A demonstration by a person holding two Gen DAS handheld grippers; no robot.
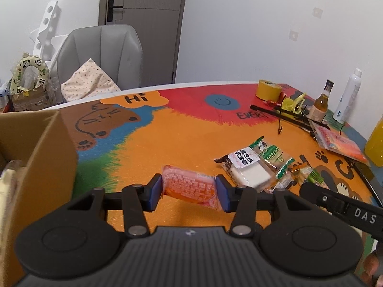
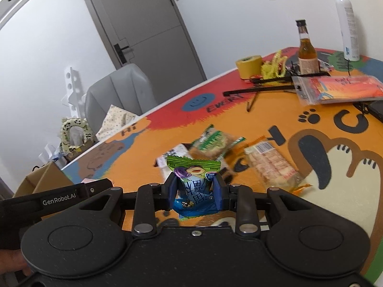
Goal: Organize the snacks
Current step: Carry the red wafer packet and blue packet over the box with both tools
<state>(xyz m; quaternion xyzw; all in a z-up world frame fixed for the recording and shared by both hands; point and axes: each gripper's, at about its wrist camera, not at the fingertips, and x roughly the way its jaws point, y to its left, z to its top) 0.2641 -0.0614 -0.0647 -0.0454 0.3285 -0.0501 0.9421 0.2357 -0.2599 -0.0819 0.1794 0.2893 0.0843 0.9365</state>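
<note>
Left fingers [image 1: 189, 191] clamped on orange snack pack [image 1: 190, 187], right fingers [image 2: 196, 191] pinching green-blue sweet packet [image 2: 194, 186]

The table cover [image 1: 182, 129] reads "Hi" on an orange cloud at upper left of the left-wrist view and "EVER" in black on the red patch. The right gripper's [image 1: 335, 201] arm at lower right shows "DAS". In the right-wrist view, the left gripper's [image 2: 59, 197] arm at lower left reads "GenRobot.AI".

Even, soft indoor light; fisheye bending and dark corners (some snack wrappers motion-blurred).
</note>
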